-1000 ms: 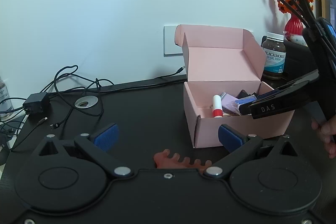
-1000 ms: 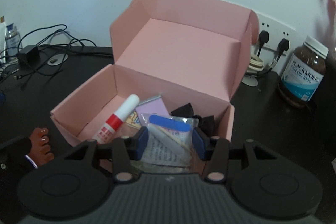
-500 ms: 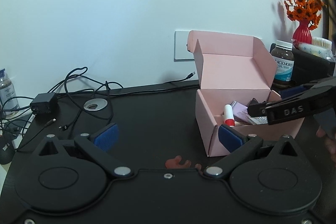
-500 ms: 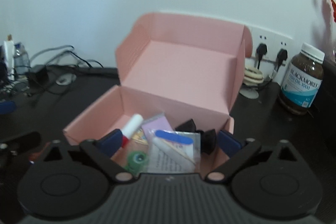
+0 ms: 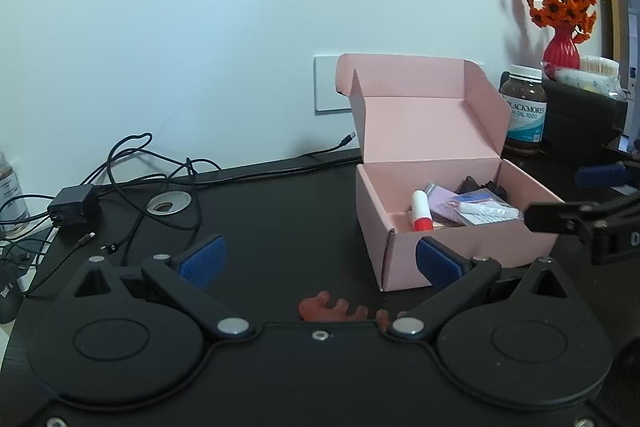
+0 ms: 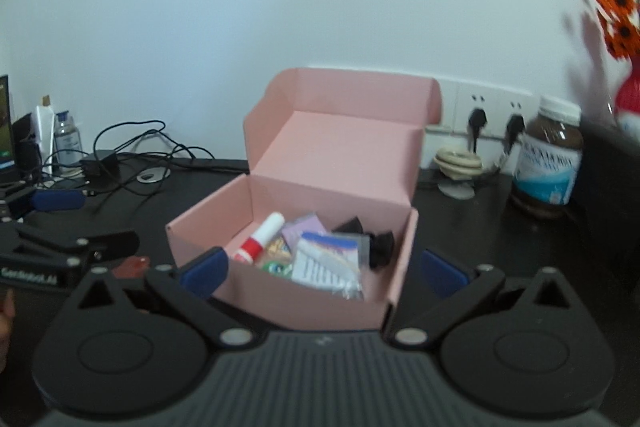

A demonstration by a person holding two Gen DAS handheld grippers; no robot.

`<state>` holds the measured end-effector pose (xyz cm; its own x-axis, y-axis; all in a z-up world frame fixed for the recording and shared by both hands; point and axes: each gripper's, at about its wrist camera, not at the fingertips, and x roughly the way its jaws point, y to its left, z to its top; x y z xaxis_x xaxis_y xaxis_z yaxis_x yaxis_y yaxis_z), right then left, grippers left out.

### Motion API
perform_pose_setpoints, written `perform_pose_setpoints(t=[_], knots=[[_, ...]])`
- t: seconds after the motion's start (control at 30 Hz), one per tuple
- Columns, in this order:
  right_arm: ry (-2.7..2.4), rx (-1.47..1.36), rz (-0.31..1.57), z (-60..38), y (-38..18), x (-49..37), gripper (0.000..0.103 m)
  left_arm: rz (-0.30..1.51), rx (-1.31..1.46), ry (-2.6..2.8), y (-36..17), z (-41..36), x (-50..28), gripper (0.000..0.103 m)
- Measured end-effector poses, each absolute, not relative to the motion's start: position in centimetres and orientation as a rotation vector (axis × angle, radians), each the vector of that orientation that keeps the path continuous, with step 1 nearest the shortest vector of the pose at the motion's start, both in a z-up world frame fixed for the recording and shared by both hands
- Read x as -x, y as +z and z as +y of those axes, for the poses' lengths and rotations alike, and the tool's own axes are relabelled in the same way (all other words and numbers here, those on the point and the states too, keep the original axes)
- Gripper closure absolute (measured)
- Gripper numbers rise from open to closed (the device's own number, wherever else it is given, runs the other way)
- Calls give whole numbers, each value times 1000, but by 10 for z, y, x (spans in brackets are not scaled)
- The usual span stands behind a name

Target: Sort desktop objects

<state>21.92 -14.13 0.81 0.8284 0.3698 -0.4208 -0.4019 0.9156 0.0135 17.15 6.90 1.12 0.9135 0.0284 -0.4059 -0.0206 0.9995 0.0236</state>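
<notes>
On the desk's left edge: tangled cables (image 5: 132,183) and a black adapter (image 5: 72,205).
Left gripper (image 5: 320,261): jaws spread wide, empty.
Toe separator (image 5: 340,309): on the desk just below the left gripper's jaws.
Pink box (image 6: 296,291): lid up, holding a red-and-white tube (image 6: 260,237) and packets.
Right gripper (image 6: 324,273): jaws wide apart, empty, straddling the box's front.
Far right: supplement bottle (image 6: 548,173).

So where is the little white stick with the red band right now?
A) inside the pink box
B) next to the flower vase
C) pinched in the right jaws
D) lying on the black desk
A: the white stick with the red band lies inside the open pink box beside the packets, while the right gripper is open and holds nothing.
</notes>
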Motion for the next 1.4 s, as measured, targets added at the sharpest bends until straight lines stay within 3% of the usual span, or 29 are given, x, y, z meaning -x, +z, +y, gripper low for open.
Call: perform_pose_setpoints(t=[0.73, 1.07, 1.27, 1.4], knots=[[314, -103, 429, -190, -18, -206, 1, 372, -198, -197, 6, 44, -155, 0], [360, -186, 421, -201, -20, -206, 1, 503, -87, -402, 13, 27, -125, 1], [368, -229, 420, -208, -20, -206, 1, 534, -193, -445, 0, 1, -97, 7], [368, -242, 421, -210, -21, -206, 1, 587, -223, -480, -6, -11, -93, 16]])
